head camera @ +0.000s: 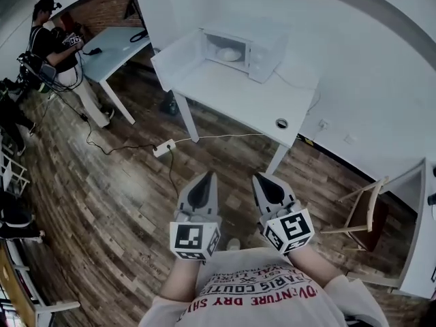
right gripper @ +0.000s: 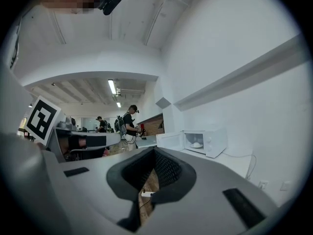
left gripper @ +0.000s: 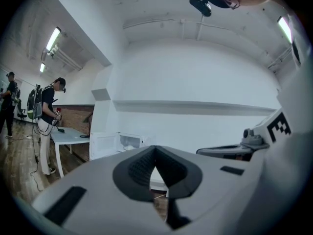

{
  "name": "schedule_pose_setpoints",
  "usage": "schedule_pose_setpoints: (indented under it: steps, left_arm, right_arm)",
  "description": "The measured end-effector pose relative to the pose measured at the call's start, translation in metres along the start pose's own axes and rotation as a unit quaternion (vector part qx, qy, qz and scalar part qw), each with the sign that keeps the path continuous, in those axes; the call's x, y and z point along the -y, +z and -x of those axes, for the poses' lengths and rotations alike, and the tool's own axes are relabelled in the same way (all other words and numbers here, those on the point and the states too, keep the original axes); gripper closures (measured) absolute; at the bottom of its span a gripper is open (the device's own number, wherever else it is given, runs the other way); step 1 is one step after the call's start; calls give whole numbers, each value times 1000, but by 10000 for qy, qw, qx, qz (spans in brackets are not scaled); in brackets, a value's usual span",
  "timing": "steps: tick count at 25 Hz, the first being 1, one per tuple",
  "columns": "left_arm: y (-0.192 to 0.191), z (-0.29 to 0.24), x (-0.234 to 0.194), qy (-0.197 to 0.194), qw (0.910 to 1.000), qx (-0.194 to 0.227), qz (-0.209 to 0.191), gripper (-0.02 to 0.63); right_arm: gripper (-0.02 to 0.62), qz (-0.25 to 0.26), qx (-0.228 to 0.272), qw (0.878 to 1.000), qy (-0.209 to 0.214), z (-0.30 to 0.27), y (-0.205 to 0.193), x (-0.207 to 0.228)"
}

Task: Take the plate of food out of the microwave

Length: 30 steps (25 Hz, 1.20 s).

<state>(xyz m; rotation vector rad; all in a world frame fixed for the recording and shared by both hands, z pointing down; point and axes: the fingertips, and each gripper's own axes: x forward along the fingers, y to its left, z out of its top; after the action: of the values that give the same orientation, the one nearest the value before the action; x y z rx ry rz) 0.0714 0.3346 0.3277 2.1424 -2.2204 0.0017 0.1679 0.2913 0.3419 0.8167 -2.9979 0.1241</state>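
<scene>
The microwave [head camera: 264, 46] sits at the back of a white worktop [head camera: 231, 97], close to the wall. Its door [head camera: 178, 61] hangs wide open on the left and reaches about as far as the worktop's left edge. The plate of food [head camera: 228, 54] is inside the microwave, and the way in is open. In front of the microwave, flat worktop runs out to the near edge. A small round hole [head camera: 281, 123] sits near the front right corner.

Both grippers are well away from the microwave, over the wooden floor [head camera: 102, 203]. The left gripper [head camera: 209, 177] is closed and holds nothing. The right gripper [head camera: 259, 178] is closed too, tips together, and empty. They sit side by side and point toward the microwave.

A wide stretch of floor lies between them and the microwave. A power strip [head camera: 164, 148] with cords lies on it, in front and to the left of the microwave. A wooden chair [head camera: 364, 213] stands off to the microwave's right. A person [head camera: 51, 46] stands far to its left.

The food is too small to make out. In both gripper views, the gripper's own body hides the floor below.
</scene>
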Motion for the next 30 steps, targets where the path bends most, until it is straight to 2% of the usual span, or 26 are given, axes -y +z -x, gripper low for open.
schedule_pose_setpoints:
  steps: [7, 13, 18, 25, 30]
  left_arm:
    - [-7, -56, -56, 26, 9996, -147, 243, 600]
    - [-23, -105, -92, 188, 9986, -280, 406, 600]
    - [-29, -159, -123, 363, 9981, -320, 384, 600]
    - [-16, -274, -160, 387, 9985, -322, 200, 600]
    - [-7, -358, -186, 291, 9990, -313, 153, 600]
  right_arm:
    - [591, -136, -171, 9997, -103, -74, -4, 26]
    - [591, -121, -307, 9995, 25, -138, -11, 55]
    - [591, -157, -400, 9988, 215, -198, -20, 85]
    - [591, -100, -375, 9986, 354, -289, -3, 159]
    - [591, -34, -276, 9994, 221, -351, 13, 223]
